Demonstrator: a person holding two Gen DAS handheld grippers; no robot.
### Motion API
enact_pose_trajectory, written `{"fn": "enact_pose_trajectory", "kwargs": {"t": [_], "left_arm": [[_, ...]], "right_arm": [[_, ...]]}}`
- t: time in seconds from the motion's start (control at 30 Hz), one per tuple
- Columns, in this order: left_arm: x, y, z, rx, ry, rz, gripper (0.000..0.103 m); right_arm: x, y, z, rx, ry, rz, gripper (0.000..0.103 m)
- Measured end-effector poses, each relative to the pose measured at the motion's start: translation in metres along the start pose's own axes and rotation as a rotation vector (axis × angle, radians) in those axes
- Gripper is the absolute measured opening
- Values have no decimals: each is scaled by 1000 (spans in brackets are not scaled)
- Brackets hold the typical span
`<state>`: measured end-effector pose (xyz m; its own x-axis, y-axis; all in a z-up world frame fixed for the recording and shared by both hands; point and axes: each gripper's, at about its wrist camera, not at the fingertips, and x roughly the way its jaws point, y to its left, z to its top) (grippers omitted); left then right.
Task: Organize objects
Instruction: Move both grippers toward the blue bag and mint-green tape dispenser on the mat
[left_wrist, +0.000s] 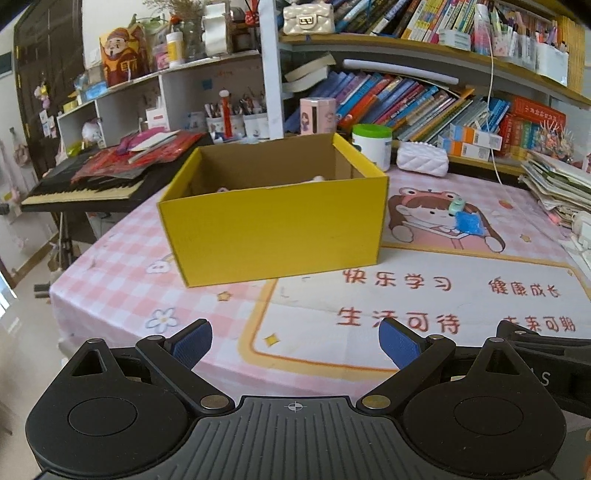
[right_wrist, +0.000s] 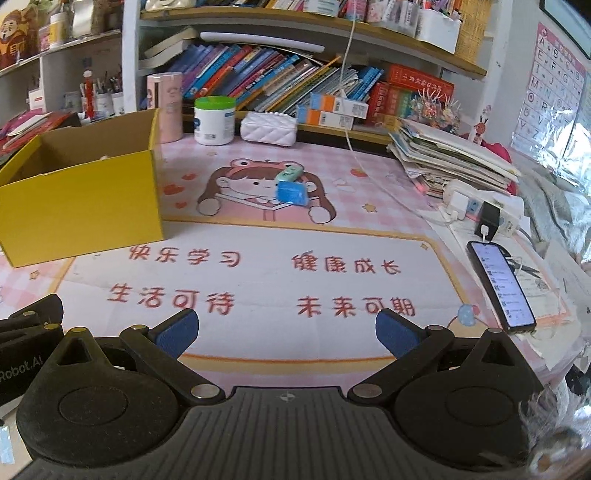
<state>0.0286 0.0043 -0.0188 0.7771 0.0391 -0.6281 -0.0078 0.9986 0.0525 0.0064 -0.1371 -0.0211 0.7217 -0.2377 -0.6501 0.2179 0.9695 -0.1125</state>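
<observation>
An open yellow cardboard box (left_wrist: 273, 225) stands on the pink desk mat (left_wrist: 369, 295); something pale peeks over its rim, mostly hidden. It also shows at the left of the right wrist view (right_wrist: 81, 206). A small blue packet (right_wrist: 291, 192) and a green toy-like item (right_wrist: 289, 173) lie together on the mat's cartoon picture, right of the box; they also show in the left wrist view as the packet (left_wrist: 468, 222) and the green item (left_wrist: 457, 205). My left gripper (left_wrist: 295, 345) is open and empty, near the desk's front edge. My right gripper (right_wrist: 286, 334) is open and empty, beside it.
A phone (right_wrist: 500, 286) on a cable lies at the right edge, near a power strip (right_wrist: 484, 210) and a paper stack (right_wrist: 450, 155). A white purse (right_wrist: 269, 127), a green-lidded tub (right_wrist: 215, 120) and a pink cylinder (right_wrist: 165, 107) stand at the back. A keyboard (left_wrist: 85, 190) stands left of the desk.
</observation>
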Motion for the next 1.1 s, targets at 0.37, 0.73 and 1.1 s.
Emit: {"fn": "enact_pose_trajectory", "kwargs": {"t": [0.37,0.73,1.1], "left_arm": [[26,-37,25,-34,13,11,98],[59,-86,50,-87,28,21,98],[93,-134,55,-90,88,10,98]], "right_arm": [[45,-31,33,-25,12,26,103],[95,-69,70,-63,2,84,100],[151,-104,92,-87,29,142,93]]}}
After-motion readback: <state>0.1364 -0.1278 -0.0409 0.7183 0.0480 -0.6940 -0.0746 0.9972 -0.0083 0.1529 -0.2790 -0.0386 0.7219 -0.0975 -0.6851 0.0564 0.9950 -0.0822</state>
